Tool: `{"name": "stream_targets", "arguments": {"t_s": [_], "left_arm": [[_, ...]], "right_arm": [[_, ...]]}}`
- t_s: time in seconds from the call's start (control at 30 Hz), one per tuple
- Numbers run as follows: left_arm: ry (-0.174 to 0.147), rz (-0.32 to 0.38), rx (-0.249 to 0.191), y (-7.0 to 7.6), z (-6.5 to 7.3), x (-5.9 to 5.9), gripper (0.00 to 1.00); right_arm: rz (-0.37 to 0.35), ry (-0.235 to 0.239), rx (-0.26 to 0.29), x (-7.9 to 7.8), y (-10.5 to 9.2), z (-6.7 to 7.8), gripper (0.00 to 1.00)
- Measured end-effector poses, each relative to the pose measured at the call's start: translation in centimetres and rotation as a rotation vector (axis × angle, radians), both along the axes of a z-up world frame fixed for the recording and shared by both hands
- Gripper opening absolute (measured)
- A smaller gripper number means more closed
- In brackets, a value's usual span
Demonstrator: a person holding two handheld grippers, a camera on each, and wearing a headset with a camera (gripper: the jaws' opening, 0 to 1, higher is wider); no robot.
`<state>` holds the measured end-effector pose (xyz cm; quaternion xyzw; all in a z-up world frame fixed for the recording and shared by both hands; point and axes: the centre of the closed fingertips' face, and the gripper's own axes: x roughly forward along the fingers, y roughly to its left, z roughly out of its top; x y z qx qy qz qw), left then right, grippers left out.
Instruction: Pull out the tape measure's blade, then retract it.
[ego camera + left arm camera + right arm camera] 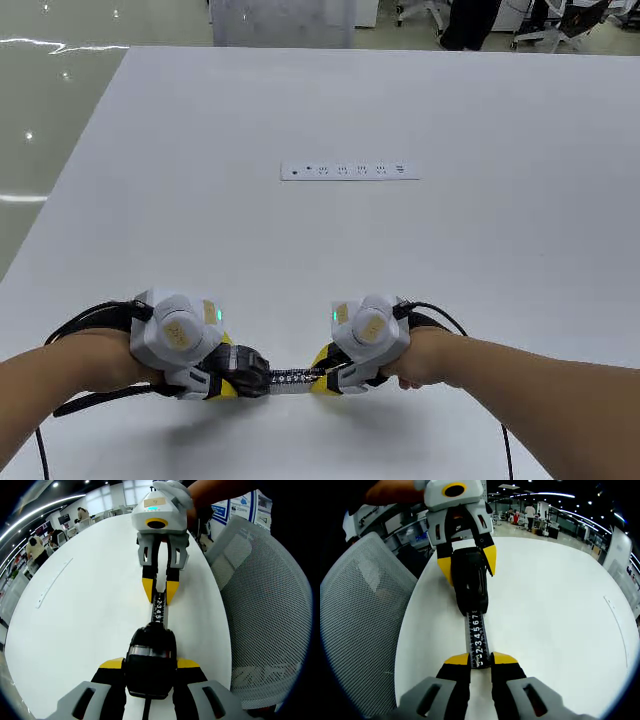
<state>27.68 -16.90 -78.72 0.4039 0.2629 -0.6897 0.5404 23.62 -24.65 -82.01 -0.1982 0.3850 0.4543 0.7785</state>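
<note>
A black tape measure case [243, 372] [151, 661] [472, 582] rests low over the white table near its front edge, and my left gripper [226, 375] [150, 664] is shut on it. A short length of black blade with white numerals [294, 378] [158, 608] [477, 638] runs out of the case to the right. My right gripper [325, 374] [481, 659] is shut on the blade's tip, its yellow fingertips [147, 588] pinching the end. The two grippers face each other a short span apart.
A white power strip [348, 171] [52, 583] lies on the table [330, 260] well beyond the grippers. A grey mesh chair back [265, 605] [360, 610] stands at the table's near edge. People and desks fill the room in the distance.
</note>
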Motion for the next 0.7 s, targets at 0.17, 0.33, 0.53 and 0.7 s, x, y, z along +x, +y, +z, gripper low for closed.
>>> {"name": "stream_targets", "arguments": {"t_s": [0.17, 0.33, 0.53, 0.7], "left_arm": [[0.000, -0.004, 0.001, 0.0, 0.0, 0.0, 0.32], [-0.001, -0.001, 0.002, -0.1, 0.0, 0.0, 0.32], [-0.003, 0.000, 0.003, -0.1, -0.1, 0.0, 0.32], [-0.006, -0.002, 0.007, 0.0, -0.1, 0.0, 0.32]], "right_arm": [[-0.003, 0.001, -0.002, 0.0, -0.3, 0.0, 0.13], [-0.006, -0.001, -0.003, -0.2, -0.6, 0.0, 0.13], [-0.005, -0.003, -0.006, -0.2, -0.9, -0.1, 0.14], [-0.001, -0.008, -0.013, -0.4, -1.2, -0.1, 0.14]]}}
